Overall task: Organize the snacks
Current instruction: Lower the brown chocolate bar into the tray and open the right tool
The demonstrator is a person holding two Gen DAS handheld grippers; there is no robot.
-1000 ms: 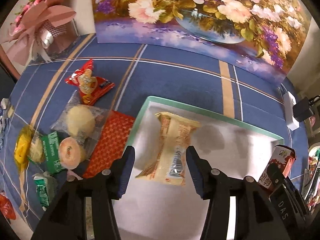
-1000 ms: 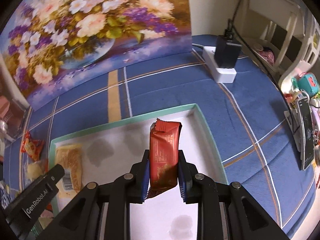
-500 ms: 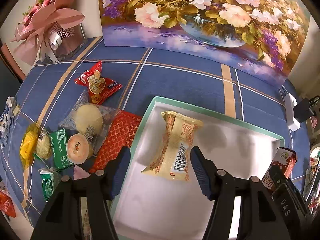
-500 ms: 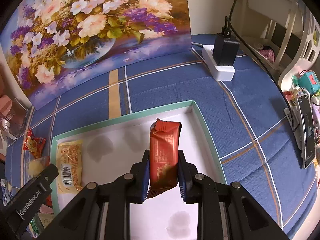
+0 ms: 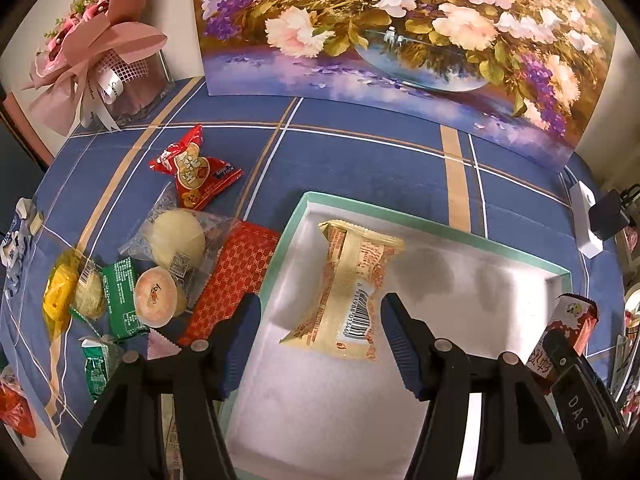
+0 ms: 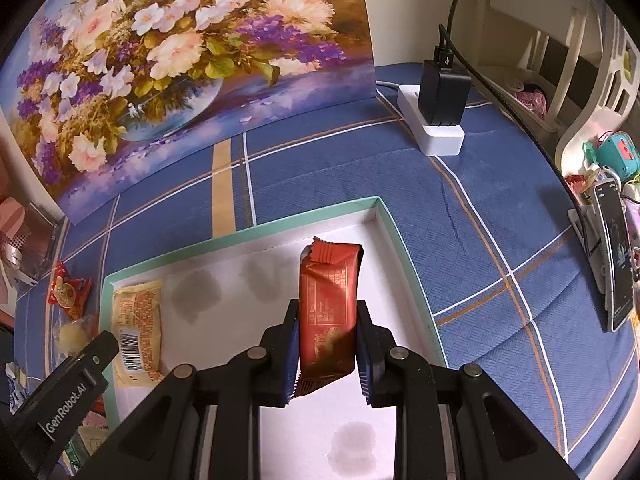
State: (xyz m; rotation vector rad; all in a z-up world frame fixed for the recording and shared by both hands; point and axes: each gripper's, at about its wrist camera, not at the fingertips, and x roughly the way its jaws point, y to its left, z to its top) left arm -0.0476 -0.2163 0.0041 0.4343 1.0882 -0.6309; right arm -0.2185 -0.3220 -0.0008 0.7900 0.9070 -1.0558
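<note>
Left gripper [image 5: 320, 336]: jaws stand apart and have just been opening; nothing is pressed between the pads, which hover over the near left part of the tray.
Yellow snack packet [image 5: 352, 292]: lies flat on the tray floor, between and just beyond the left fingers, touching neither. Its long axis runs from the near edge toward the far edge, leaning a little so the far crimped end sits left of the near end; the barcode faces up at the near end.
Right gripper [image 6: 328, 354]: closed tight on the red snack bar [image 6: 329, 300].
Red snack bar: held above the right half of the tray, long axis along the fingers, its folded crimped end pointing away toward the tray's far right corner; the near end sticks out behind the pads.
Tray [image 6: 400, 248]: white floor, green rim, resting on the blue checked cloth [image 6: 480, 220].
Loose snacks [image 5: 168, 264]: piled on the cloth just left of the tray, among them a red patterned packet [image 5: 236, 280] touching the rim.
</note>
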